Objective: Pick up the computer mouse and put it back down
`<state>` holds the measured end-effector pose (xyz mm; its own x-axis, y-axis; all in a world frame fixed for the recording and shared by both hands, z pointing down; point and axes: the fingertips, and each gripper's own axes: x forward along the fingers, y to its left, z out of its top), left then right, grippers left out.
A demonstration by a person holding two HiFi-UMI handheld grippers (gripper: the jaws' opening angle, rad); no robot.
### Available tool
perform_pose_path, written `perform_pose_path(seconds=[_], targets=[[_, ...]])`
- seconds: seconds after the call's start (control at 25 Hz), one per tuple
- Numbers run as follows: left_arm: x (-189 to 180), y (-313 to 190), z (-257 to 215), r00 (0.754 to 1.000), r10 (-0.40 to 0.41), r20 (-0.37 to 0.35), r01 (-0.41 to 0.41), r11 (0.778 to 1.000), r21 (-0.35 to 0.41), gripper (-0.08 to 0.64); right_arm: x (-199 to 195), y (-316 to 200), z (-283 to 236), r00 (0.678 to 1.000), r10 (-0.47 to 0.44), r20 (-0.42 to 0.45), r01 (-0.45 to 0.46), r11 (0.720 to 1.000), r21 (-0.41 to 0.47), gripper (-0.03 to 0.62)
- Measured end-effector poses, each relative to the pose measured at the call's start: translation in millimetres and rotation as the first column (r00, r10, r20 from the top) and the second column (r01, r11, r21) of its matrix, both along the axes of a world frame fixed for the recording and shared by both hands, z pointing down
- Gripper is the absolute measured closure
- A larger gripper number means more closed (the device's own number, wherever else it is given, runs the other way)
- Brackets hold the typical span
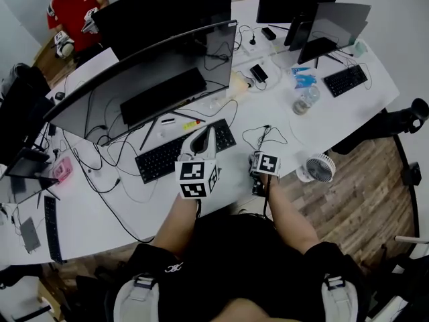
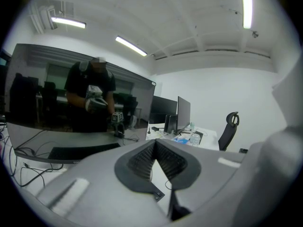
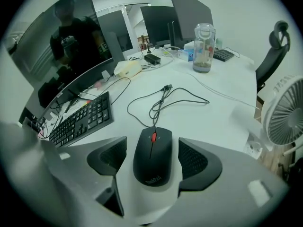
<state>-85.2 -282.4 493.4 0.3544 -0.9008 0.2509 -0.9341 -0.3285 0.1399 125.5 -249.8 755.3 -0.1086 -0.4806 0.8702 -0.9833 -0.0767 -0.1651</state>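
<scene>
- Head view: we look down on a white worktop (image 1: pixel 315 133). Our right hand-held gripper (image 1: pixel 259 161) sits low near the front edge, between the keyboard (image 1: pixel 184 149) and a small fan (image 1: pixel 316 168). The gripper covers the mouse, so we cannot see it here. Its cable (image 1: pixel 265 136) lies in a loose coil just past the gripper. Our left hand-held gripper (image 1: pixel 203 139) is held up over the keyboard, apart from that spot. So the right one is the near one.
- Left gripper view: the left hand-held gripper (image 2: pixel 154 148) has its jaws pressed together with nothing in them. It points up at a big monitor (image 2: pixel 71 108) and the ceiling, not down at the worktop.
- Right gripper view: the mouse (image 3: pixel 152 162) lies flat on the worktop, right between the jaws of the right hand-held gripper (image 3: pixel 152 143).
  - The jaws are apart, one on each side. A thin white strip shows on both sides, so they are not squeezing it.
  - The long way of the mouse runs straight ahead, the same way the jaws point. The wheel end and the cable are on the far side.
  - We think the jaws only need to close in on its two long sides.
- The worktop around the mouse is smooth and bare. The keyboard is off to the left, the fan is to the right, and a bottle (image 3: pixel 203 48) stands well behind. The loose cable may tug a little when the mouse goes up.
</scene>
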Motion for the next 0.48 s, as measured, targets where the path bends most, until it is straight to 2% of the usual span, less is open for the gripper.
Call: perform_pose_path(seconds=[0.24, 0.4, 0.48], targets=[[-4, -5, 0, 1.0, 0.0, 0.007, 0.0, 1.0, 0.0, 0.506, -1, 5, 16, 1.0, 0.015, -0.005, -0.015, 0.999, -0.052, 0.281], [-6, -8, -1, 1.0, 0.002, 0.009, -0.002, 1.0, 0.003, 0.506, -1, 7, 20, 0.999, -0.007, -0.054, 0.002, 0.996, -0.092, 0.282], [-6, -9, -1, 1.0, 0.004, 0.007, -0.004, 1.0, 0.006, 0.506, -6, 6, 27, 0.999, -0.024, -0.043, 0.019, 0.993, -0.118, 0.284]])
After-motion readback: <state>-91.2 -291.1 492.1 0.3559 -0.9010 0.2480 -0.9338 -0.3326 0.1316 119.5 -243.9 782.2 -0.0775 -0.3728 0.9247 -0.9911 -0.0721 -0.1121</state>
